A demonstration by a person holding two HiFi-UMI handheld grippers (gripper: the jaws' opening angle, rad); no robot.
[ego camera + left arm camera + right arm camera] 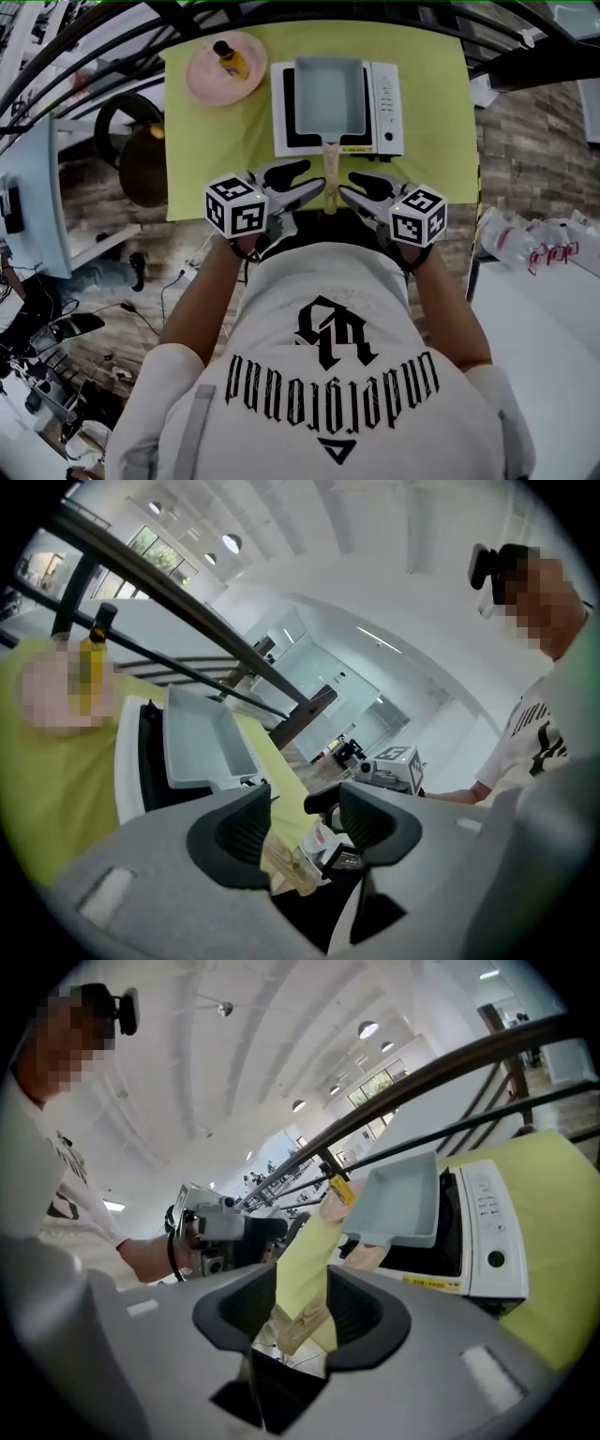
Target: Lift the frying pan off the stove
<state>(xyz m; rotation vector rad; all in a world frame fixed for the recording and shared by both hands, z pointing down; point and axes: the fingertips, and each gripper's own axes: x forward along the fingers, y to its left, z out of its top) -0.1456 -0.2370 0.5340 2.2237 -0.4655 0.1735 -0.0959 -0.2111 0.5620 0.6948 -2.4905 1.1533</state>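
- Frying pan (328, 94): rectangular and grey-blue, sitting flat on the white stove (386, 94), not lifted.
- Stove stands at the far edge of the bench (211, 159), about mid-width. The bench is covered with a yellow-green cloth.
- Pan's wooden handle (331, 169) points straight at the near edge of the bench, and its end lies close to that edge.
- Left gripper (302, 184): at the near edge, just left of the handle. In the left gripper view the claw is spread, the handle end sits low in the gap, and the pads are not pressing on it.
- Right gripper (359, 188): at the near edge, just right of the handle and facing the left one. In the right gripper view the claw is spread, the handle end stands in the gap, and cloth shows at its sides, so there is no pinch.
- The tips of the two grippers flank the handle from opposite sides, close together. I cannot tell whether either tip touches the wood.
- Pink plate (208, 82) at the far left corner of the bench, with a small yellow bottle (231, 60) on it, well apart from the grippers.
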